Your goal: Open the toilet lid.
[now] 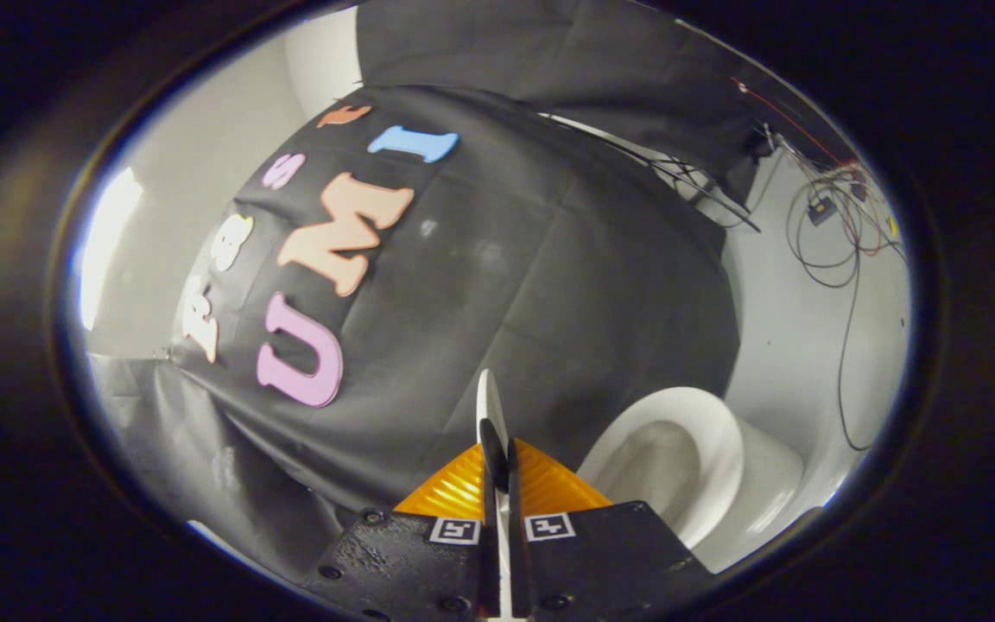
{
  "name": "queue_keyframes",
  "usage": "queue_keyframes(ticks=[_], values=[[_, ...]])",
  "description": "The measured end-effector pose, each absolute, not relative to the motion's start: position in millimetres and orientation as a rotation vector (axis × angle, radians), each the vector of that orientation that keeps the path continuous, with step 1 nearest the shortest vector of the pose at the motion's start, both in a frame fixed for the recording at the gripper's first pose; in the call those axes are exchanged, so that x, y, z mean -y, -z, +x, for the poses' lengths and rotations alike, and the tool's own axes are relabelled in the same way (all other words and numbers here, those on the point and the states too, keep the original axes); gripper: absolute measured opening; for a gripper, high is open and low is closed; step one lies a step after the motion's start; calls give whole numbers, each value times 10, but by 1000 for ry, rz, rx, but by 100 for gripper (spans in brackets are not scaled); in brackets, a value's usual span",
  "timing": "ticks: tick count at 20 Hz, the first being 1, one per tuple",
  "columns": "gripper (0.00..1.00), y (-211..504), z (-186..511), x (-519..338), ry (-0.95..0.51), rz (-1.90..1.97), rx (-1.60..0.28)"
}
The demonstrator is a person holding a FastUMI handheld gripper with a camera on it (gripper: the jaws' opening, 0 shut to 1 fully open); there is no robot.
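Gripper view: tool [497, 449] clamped on raised toilet lid [489, 397], bowl [679, 466] beside.

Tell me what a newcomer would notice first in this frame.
The gripper is shut on the thin white toilet lid, seen edge-on and standing up between its fingers. Just beyond and to one side, the white toilet bowl lies open. Loose cables trail down the pale wall past the toilet, beside the black cloth wall.

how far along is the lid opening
Mostly done: the toilet bowl sits exposed, with the lid lifted edge-on. In hand: the gripper is clamped on the lid's thin edge, both fingers pressing it. Left: let go and pull away, perhaps after tipping it fully back.
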State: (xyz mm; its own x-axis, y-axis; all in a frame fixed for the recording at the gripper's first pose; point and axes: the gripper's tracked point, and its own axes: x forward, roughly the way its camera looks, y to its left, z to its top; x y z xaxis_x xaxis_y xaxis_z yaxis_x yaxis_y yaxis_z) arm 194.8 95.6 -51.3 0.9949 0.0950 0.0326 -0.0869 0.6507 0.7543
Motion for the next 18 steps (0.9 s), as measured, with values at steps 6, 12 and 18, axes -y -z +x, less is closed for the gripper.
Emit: queue_keyframes(ticks=[6,12,18], values=[[5,138,1859,-1661,-154,710,-25],[5,-47,1735,-2385,-238,632,-16],[5,-93,1655,-3203,-324,474,-69]])
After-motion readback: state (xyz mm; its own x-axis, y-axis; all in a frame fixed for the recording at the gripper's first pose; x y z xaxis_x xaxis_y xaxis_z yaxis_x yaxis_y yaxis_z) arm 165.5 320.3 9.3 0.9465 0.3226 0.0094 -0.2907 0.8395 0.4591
